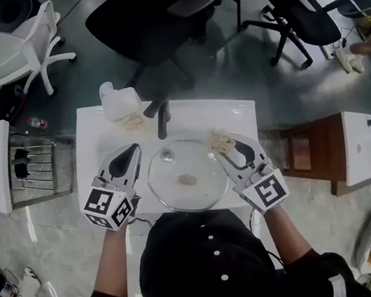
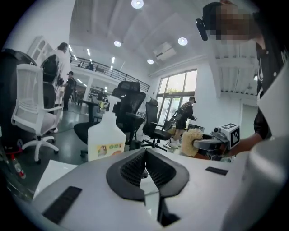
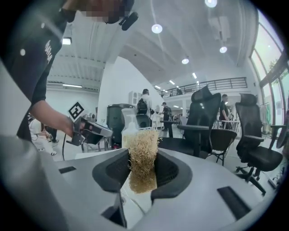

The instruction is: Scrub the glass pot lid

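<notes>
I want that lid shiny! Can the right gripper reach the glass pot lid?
Probably yes. The right gripper, its fingers shut on a scrub pad, is beside the glass pot lid in the head view, with nothing between them.

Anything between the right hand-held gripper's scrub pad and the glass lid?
Nothing visible does. The scrub pad clamped in the right hand-held gripper is just beside the right edge of the lid.
</notes>
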